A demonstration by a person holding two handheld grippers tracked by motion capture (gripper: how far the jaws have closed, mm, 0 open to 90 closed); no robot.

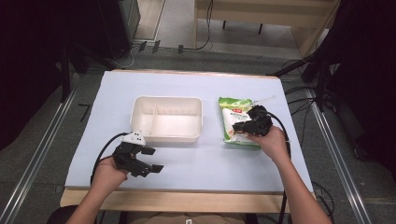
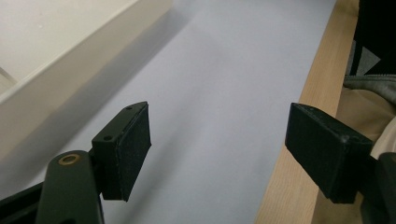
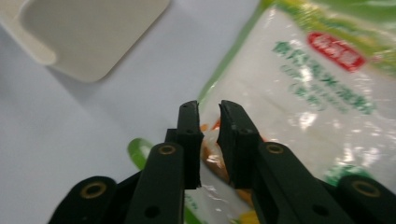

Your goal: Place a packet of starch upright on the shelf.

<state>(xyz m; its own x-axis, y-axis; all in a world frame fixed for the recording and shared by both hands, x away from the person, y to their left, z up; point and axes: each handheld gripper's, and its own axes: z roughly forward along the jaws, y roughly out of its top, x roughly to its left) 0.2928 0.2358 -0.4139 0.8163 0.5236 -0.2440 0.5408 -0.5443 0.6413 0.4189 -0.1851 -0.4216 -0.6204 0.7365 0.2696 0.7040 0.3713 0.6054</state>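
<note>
On the right half of the pale table, at about three o'clock from the white divided tray, lies the green and white snack bag, flat and just beside the tray. The right gripper hangs over the bag's left edge with its jaws only a little apart and nothing pinched between them; probably it is lining up to take that edge. At seven o'clock from the tray, the left gripper waits with jaws spread wide over bare table, holding nothing.
</note>
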